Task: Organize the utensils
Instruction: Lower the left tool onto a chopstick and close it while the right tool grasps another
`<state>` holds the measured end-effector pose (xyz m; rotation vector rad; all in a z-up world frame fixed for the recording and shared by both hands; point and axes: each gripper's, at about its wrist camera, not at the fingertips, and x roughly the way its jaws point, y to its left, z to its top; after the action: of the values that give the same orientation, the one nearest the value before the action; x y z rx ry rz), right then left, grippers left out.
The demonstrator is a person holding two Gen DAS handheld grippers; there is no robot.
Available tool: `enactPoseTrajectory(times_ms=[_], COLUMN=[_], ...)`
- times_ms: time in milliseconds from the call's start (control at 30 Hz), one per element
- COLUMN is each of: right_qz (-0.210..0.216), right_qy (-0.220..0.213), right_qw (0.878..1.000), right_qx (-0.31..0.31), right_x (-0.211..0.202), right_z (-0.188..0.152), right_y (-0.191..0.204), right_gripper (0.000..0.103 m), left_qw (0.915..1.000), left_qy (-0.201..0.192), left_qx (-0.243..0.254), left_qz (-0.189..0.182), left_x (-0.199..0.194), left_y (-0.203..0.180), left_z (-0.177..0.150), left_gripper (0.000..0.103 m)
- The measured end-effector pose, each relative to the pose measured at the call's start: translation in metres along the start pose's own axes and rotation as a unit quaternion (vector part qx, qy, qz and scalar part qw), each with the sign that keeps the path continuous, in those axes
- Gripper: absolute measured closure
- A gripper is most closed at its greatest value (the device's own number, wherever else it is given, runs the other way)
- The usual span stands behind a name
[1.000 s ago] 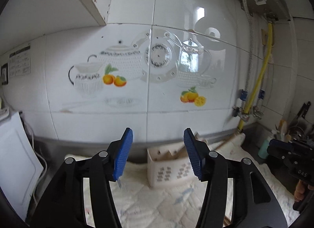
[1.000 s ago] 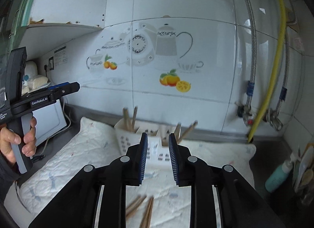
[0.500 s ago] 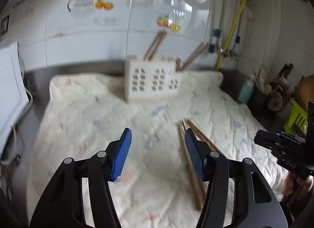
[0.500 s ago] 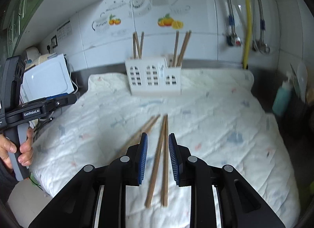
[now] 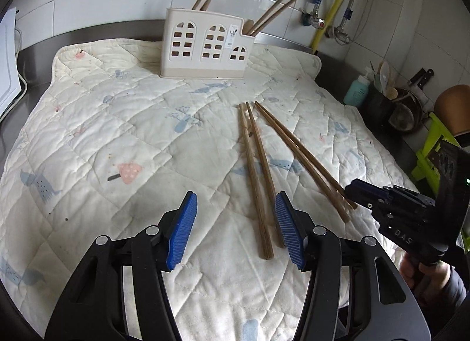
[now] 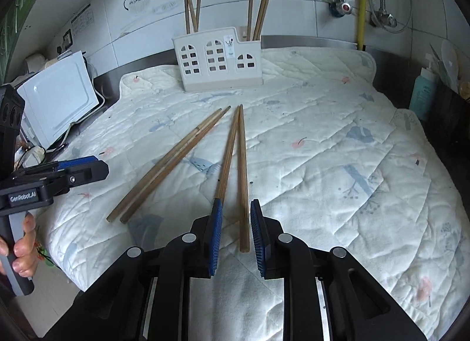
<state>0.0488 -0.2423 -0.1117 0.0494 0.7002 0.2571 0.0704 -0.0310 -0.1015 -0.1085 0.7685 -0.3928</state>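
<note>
Several wooden chopsticks (image 5: 255, 170) lie in two pairs on a quilted white mat (image 5: 117, 135); they also show in the right wrist view (image 6: 241, 165). A white utensil holder (image 5: 205, 44) with arched holes stands at the mat's far edge, chopsticks upright in it; the right wrist view shows it too (image 6: 218, 59). My left gripper (image 5: 235, 229) is open and empty, low over the mat, the near ends of one pair by its right finger. My right gripper (image 6: 235, 235) is narrowly open, with the near end of one chopstick between its fingers.
A white appliance (image 6: 58, 97) stands left of the mat. A teal bottle (image 6: 423, 91) and a dark pot of kitchen tools (image 5: 390, 100) stand at the right. A yellow hose (image 6: 361, 3) and taps run along the tiled wall behind.
Both grippers tilted down from facing the wall and dropped close over the mat. The chopsticks now lie right at the fingertips. Jaw openings look unchanged.
</note>
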Motion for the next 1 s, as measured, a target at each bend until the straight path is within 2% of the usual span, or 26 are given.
enactPoseTrajectory(times_ms=[67,267,400,633,667,767,1000], right_qz=[0.001,0.0,-0.002,0.0,-0.001,-0.001,-0.001], right_qy=[0.0,0.008,0.013,0.012,0.011,0.011,0.007], right_qw=[1.0,1.0,1.0,1.0,1.0,1.0,1.0], right_qx=[0.006,0.01,0.013,0.017,0.017,0.018,0.021], right_x=[0.003,0.013,0.017,0.018,0.018,0.018,0.02], right_z=[0.001,0.002,0.0,0.0,-0.001,0.0,0.001], right_y=[-0.002,-0.005,-0.006,-0.007,-0.007,-0.007,-0.008], right_gripper=[0.086,0.09,0.095,0.095,0.095,0.095,0.096], left_qw=[1.0,0.9998,0.9996,0.999,0.9989,0.9988,0.9976], left_qy=[0.002,0.018,0.026,0.04,0.043,0.044,0.041], left_qx=[0.003,0.011,0.012,0.019,0.018,0.019,0.041], left_qz=[0.0,-0.007,-0.009,0.002,0.003,0.011,0.038], left_x=[0.002,0.016,0.026,0.042,0.044,0.047,0.053], left_y=[-0.002,-0.01,-0.013,-0.02,-0.02,-0.02,-0.029], left_z=[-0.001,-0.001,0.001,0.003,0.002,0.003,0.004], left_gripper=[0.048,0.068,0.077,0.081,0.085,0.088,0.088])
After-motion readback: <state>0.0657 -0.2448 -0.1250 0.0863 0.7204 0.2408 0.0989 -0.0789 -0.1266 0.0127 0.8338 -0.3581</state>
